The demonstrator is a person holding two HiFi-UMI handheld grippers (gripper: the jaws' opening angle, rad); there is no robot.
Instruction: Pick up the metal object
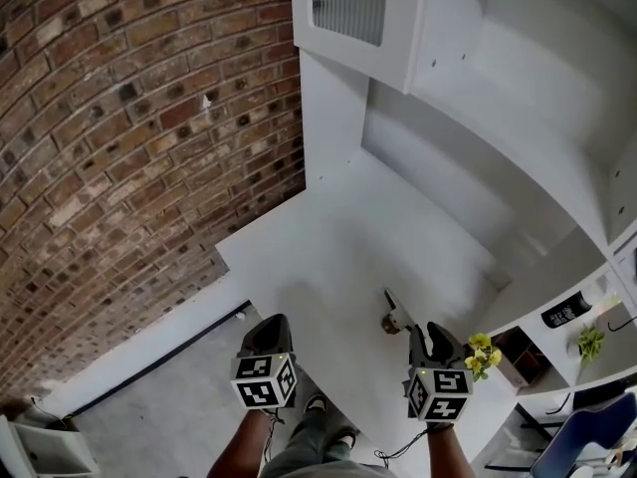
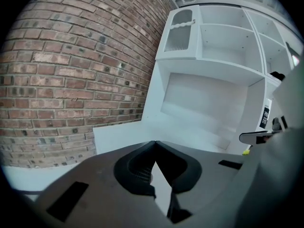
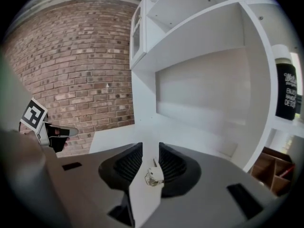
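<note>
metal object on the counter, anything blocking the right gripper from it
Nothing visible stands in the way. The metal object lies on the bare white counter, already between the open jaws of the right gripper, with no other thing around it.

1. The black two-jaw left gripper sits low in the frame, left of centre, its jaw tips pressed together.
2. The black two-jaw right gripper sits low, right of centre, jaws parted.
3. Both bare forearms enter from the bottom edge.

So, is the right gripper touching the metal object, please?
Cannot tell. In the right gripper view the metal object lies between the right gripper's open jaws, its edge meeting one jaw's outline.
</note>
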